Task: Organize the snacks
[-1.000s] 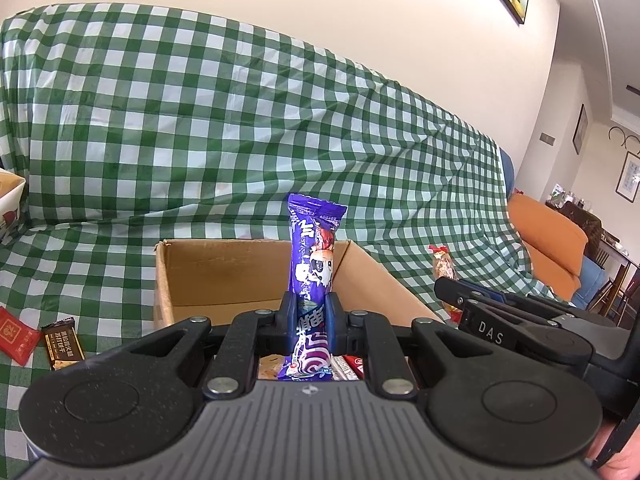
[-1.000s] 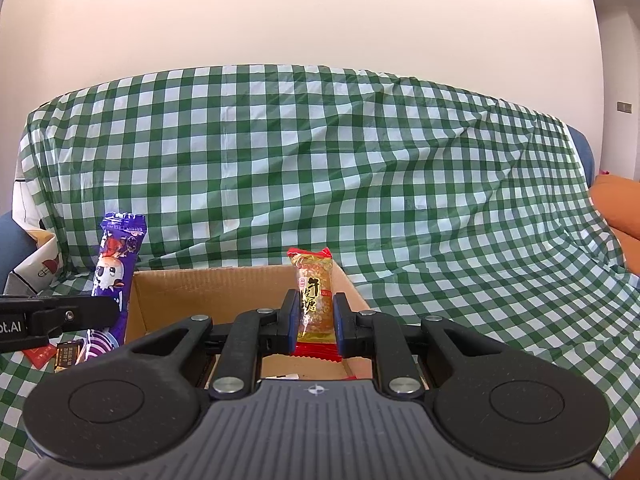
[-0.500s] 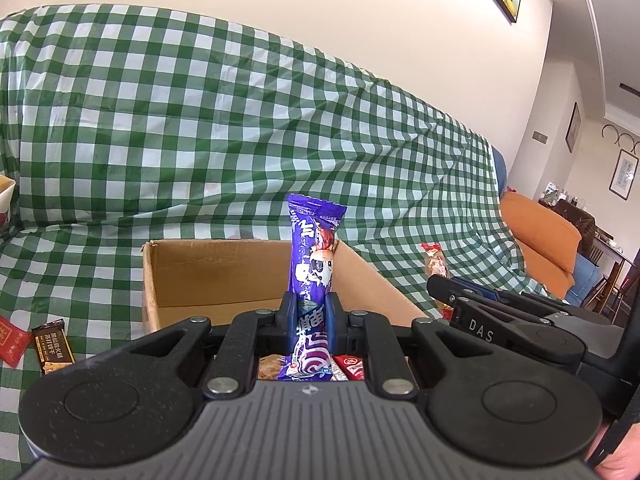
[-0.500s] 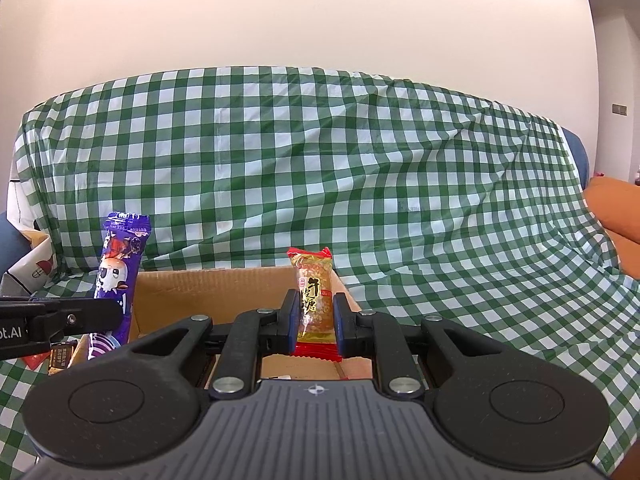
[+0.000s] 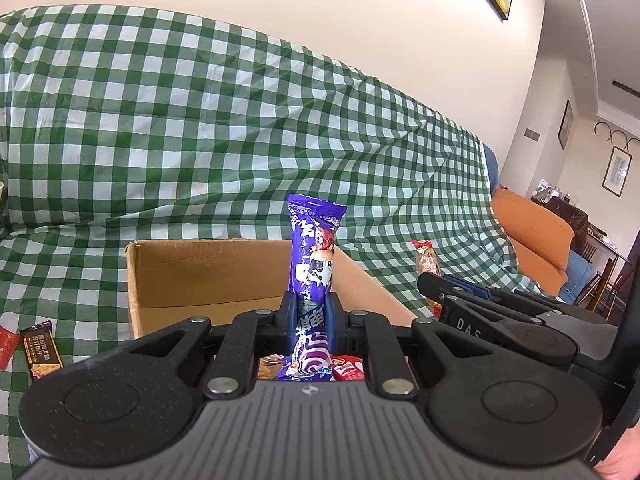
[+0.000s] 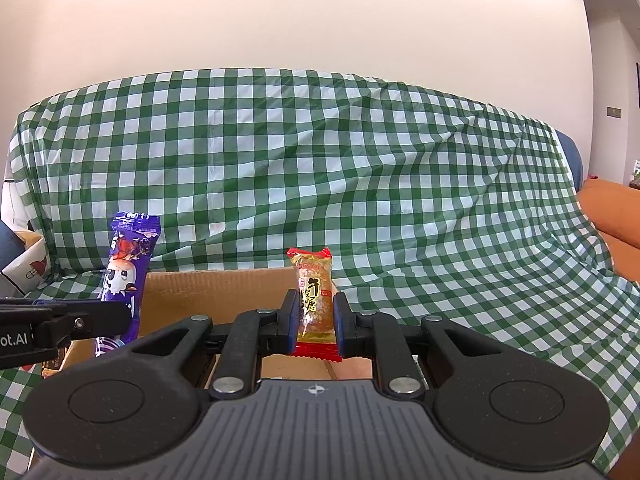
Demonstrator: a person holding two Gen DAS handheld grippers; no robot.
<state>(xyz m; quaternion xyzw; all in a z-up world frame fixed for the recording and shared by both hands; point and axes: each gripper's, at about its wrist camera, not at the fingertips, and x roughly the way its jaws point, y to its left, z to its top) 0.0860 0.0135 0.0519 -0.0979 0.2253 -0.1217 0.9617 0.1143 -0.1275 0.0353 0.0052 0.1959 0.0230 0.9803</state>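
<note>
Above box (image 5: 208, 276), grippers (image 5: 310, 312) (image 6: 316, 314) clamp snacks (image 5: 314, 264) (image 6: 315, 300).

Quick headcount. One cardboard box (image 5: 200, 276), open on top. One tall purple snack pack (image 5: 314, 256), and one small yellow candy pack with red ends (image 6: 315, 300). Two tools: the left tool (image 5: 310, 316) and the right tool (image 6: 315, 318), each with one pack between its jaws. Down in the box I can make out one red wrapper (image 5: 347, 367) and one orange-ish wrapper (image 5: 270, 365); can't tell if there's more under them. Outside the box: one dark brown bar (image 5: 40, 346) and one red packet (image 5: 6, 346) at the edge. One green checked cloth (image 5: 200, 128), one orange cushion (image 5: 532, 236), four framed pictures on the walls.
</note>
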